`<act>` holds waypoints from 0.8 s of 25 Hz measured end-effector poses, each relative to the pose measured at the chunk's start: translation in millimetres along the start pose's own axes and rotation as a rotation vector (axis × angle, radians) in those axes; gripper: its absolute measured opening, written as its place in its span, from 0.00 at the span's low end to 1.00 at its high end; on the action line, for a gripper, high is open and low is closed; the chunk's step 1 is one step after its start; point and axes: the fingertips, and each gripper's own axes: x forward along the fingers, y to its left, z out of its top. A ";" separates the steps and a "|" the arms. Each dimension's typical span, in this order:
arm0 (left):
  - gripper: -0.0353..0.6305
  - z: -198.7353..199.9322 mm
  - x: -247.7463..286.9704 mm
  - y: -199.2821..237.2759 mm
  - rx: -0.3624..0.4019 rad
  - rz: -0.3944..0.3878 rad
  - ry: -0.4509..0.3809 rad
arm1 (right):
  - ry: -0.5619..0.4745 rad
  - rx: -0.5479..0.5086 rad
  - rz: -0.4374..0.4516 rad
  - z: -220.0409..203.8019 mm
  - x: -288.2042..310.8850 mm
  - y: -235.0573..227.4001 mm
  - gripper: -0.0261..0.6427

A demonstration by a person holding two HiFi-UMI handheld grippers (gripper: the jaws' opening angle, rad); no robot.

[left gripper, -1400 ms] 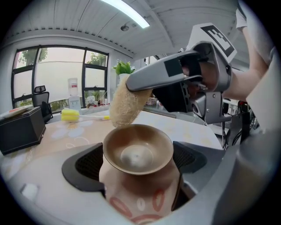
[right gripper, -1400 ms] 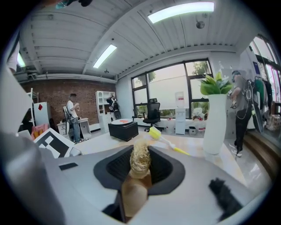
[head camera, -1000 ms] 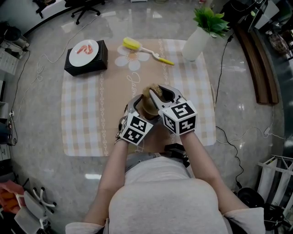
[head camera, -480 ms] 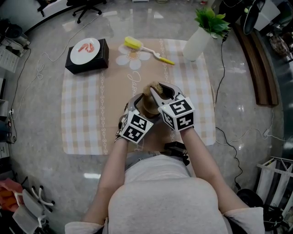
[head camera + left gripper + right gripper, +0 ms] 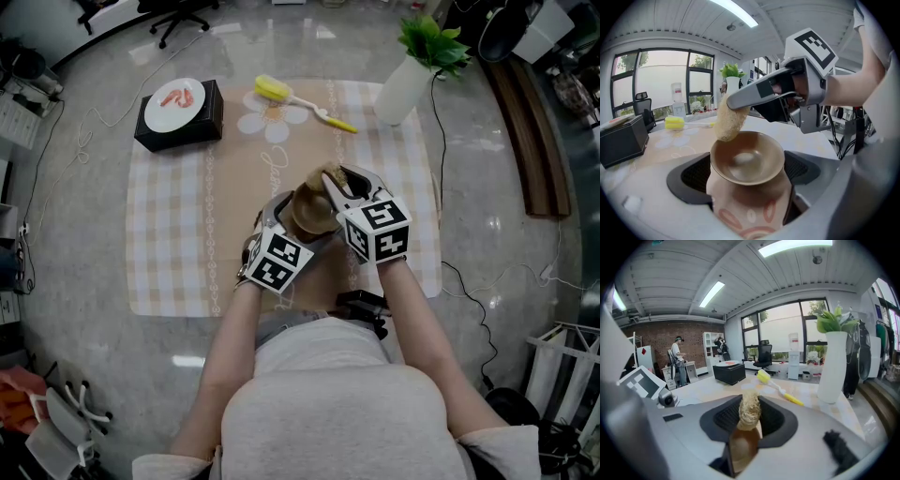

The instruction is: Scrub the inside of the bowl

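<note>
At the upper left of the head view a black box [image 5: 178, 127] carries a white plate [image 5: 172, 99] with something pink on it, standing on a checked cloth [image 5: 169, 234] that covers the middle of the grey desk [image 5: 84, 206]. Further right, near the top edge of the cloth, lies a yellow brush [image 5: 291, 98]. At the centre the left gripper [image 5: 279, 220] has its fingers [image 5: 691, 176] clamped on the outside of the tan bowl [image 5: 747, 157], which is held off the desk and tipped so its hollow faces that gripper's camera. Just right of it the right gripper [image 5: 342, 192] reaches over the bowl from the right. Its fingers [image 5: 726, 416] are closed on a pale fibrous scrubber [image 5: 729, 122], whose lower end sits at the bowl's upper-left rim in the left gripper view. At the upper right a white vase [image 5: 401, 89] holds a green plant [image 5: 431, 42].
</note>
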 end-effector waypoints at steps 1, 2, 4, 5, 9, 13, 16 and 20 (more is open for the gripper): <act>0.80 -0.2 0.0 0.0 0.000 0.000 0.001 | 0.000 0.004 -0.006 -0.4 -1.9 -3.0 0.19; 0.80 -0.4 -0.1 0.0 0.000 -0.001 0.002 | 0.001 0.009 -0.012 -0.9 -3.8 -5.8 0.19; 0.80 -0.8 -0.4 0.2 0.001 -0.002 0.004 | 0.002 0.020 -0.021 -2.4 -7.3 -10.7 0.19; 0.80 -0.8 -0.6 0.3 0.001 -0.003 0.003 | 0.002 0.026 -0.025 -3.1 -9.0 -12.7 0.19; 0.80 -0.3 -0.5 0.0 0.001 -0.003 0.003 | 0.009 0.033 -0.029 -5.5 -15.6 -18.4 0.19; 0.80 -0.2 -0.5 0.5 0.002 -0.002 0.003 | 0.026 0.027 -0.031 -9.3 -22.7 -20.8 0.19; 0.80 0.1 -0.4 0.3 0.002 -0.003 0.004 | 0.037 0.027 -0.030 -13.1 -30.7 -22.1 0.19; 0.80 -0.4 -0.1 0.5 0.001 -0.006 0.008 | 0.038 0.036 -0.024 -19.3 -40.8 -23.5 0.19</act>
